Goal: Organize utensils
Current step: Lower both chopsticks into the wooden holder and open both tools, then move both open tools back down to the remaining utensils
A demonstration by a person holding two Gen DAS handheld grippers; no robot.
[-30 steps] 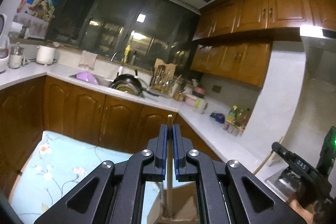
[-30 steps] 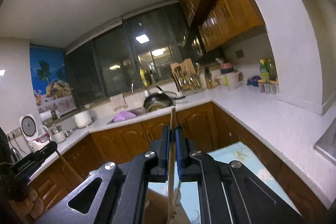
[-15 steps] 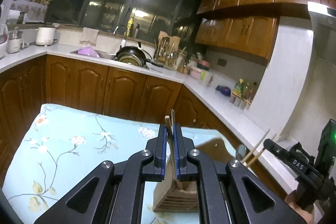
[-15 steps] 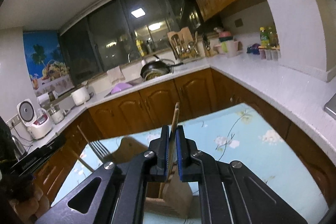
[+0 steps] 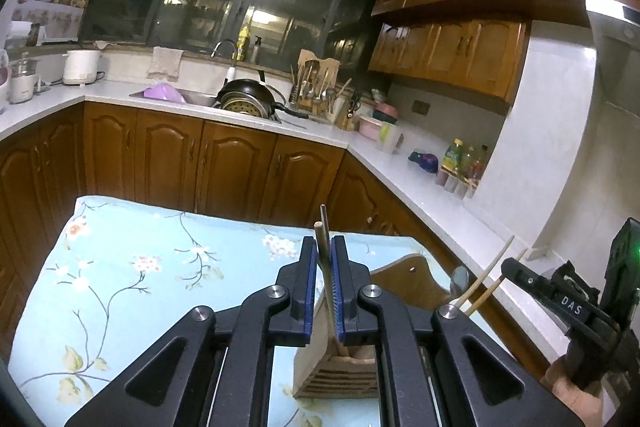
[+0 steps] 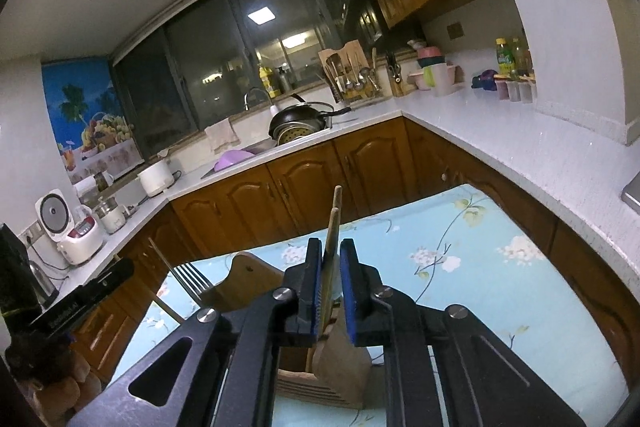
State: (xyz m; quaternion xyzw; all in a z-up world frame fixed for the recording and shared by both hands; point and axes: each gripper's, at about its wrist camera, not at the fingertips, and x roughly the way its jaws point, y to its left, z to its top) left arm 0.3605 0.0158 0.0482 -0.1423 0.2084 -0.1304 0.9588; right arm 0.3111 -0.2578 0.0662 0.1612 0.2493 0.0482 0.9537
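My left gripper (image 5: 325, 251) is shut on a thin wooden chopstick and a metal utensil handle (image 5: 323, 227), held upright over a wooden utensil holder (image 5: 336, 367) on the blue floral tablecloth (image 5: 140, 267). My right gripper (image 6: 331, 255) is shut on a pair of wooden chopsticks (image 6: 334, 219) that reach down toward the same holder (image 6: 340, 359). In the right wrist view a metal fork (image 6: 192, 281) sticks out by the left gripper. In the left wrist view the right gripper's chopsticks (image 5: 486, 279) point up at the right.
A wooden cutting board (image 5: 408, 283) lies on the table beside the holder. Brown cabinets (image 5: 224, 163) and a white counter (image 5: 400, 167) with a sink, a black pan (image 5: 248, 99), a utensil rack and bottles run along the back and right.
Both grippers have tilted down and lowered toward the holder. The table and holder have come further into view. The grips on the utensils are unchanged.
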